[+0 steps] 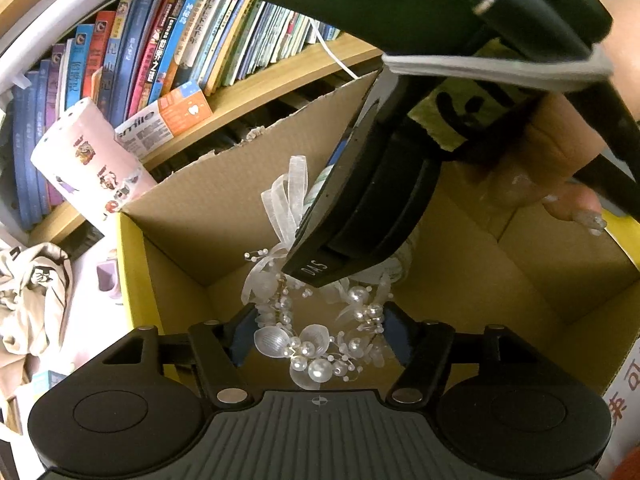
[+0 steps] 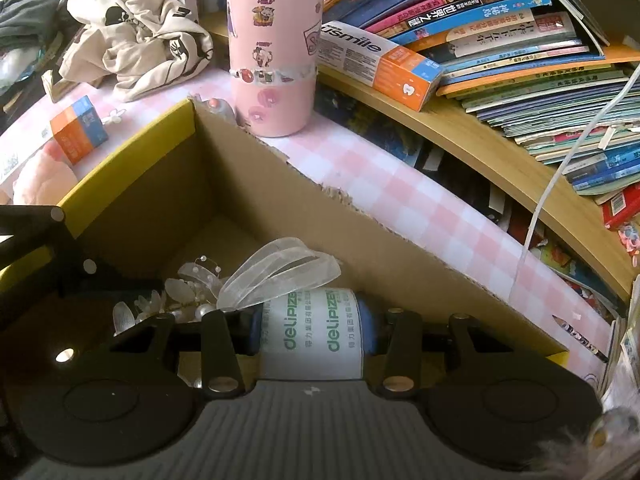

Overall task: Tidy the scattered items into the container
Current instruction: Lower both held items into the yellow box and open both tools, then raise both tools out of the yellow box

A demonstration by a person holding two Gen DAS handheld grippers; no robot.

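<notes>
Inside the open brown cardboard box [image 1: 224,208], the left gripper [image 1: 320,340] stands apart around a white pearl-and-ribbon bead garland [image 1: 316,344], pads seemingly clear of it. Light, floppy and snag-prone, it looks best taken by its beaded middle. Just right of it, the right gripper [image 2: 316,332] is clamped on a stiff white-labelled bottle [image 2: 312,332] reading "deli PIZEN".

Right claw body [image 1: 360,208] hides most of bottle; pearl wreath [image 2: 176,296] partly behind left claw; book titles [image 1: 248,40] unreadable.
</notes>
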